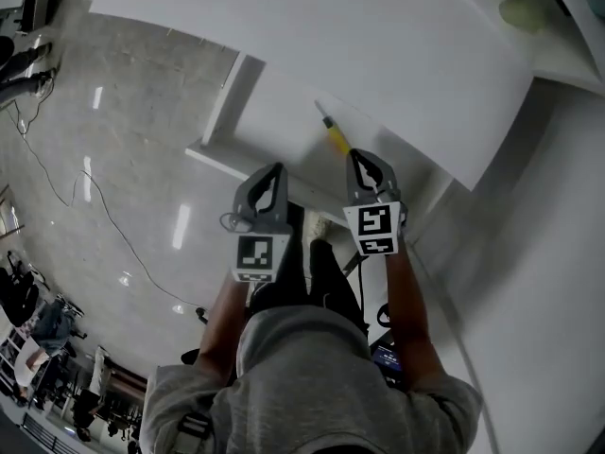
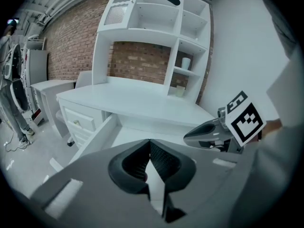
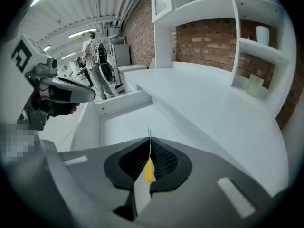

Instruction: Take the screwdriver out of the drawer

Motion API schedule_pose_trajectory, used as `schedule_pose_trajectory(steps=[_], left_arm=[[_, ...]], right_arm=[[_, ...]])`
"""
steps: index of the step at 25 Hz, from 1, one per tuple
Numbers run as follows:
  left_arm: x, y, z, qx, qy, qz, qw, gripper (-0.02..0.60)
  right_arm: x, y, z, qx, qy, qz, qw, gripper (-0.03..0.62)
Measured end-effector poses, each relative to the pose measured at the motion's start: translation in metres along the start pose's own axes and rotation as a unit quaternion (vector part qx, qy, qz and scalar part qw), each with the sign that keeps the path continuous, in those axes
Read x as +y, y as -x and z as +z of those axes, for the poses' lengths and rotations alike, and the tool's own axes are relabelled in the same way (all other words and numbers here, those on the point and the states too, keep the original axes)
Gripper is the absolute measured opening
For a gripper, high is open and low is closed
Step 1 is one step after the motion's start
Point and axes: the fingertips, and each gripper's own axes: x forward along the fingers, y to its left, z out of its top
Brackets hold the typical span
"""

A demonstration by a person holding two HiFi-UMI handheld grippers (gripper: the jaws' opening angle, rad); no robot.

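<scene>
The screwdriver (image 1: 335,136), with a yellow handle and a thin metal shaft, lies in the open white drawer (image 1: 274,112), shaft pointing away from me. My right gripper (image 1: 359,156) hangs just short of the handle end, jaws shut and empty. In the right gripper view the screwdriver (image 3: 148,167) shows in line with the right gripper (image 3: 149,140), through the slot under its closed tips. My left gripper (image 1: 274,168) is beside it to the left, over the drawer's front part, also shut and empty. The left gripper (image 2: 149,141) faces the drawer (image 2: 123,134).
The white desk top (image 1: 331,36) overhangs the drawer's back. A shelf unit (image 2: 156,27) stands on the desk with a cup (image 3: 262,34) in it. A small drawer cabinet (image 2: 78,120) stands left. People stand far back (image 3: 92,56). A cable (image 1: 104,206) lies on the floor.
</scene>
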Motion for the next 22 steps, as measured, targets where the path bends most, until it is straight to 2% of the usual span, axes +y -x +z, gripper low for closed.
schedule_pose_trajectory(steps=[3,7,14,22], left_arm=[[0.003,-0.004,-0.004,0.006,0.002,0.000,1.0000,0.012],[0.006,-0.006,-0.008,0.010,0.004,0.000,0.9999,0.012],[0.011,-0.010,-0.013,0.016,0.010,0.001,0.9998,0.012],[0.019,-0.014,-0.010,0.020,0.014,0.003,0.9997,0.012]], right_arm=[[0.004,-0.022,-0.007,0.026,0.011,0.018,0.999,0.053],[0.008,-0.049,-0.020,0.072,0.040,0.026,0.996,0.084],[0.007,-0.086,-0.041,0.131,0.052,0.029,0.990,0.112],[0.005,-0.105,-0.049,0.162,0.054,0.026,0.985,0.095]])
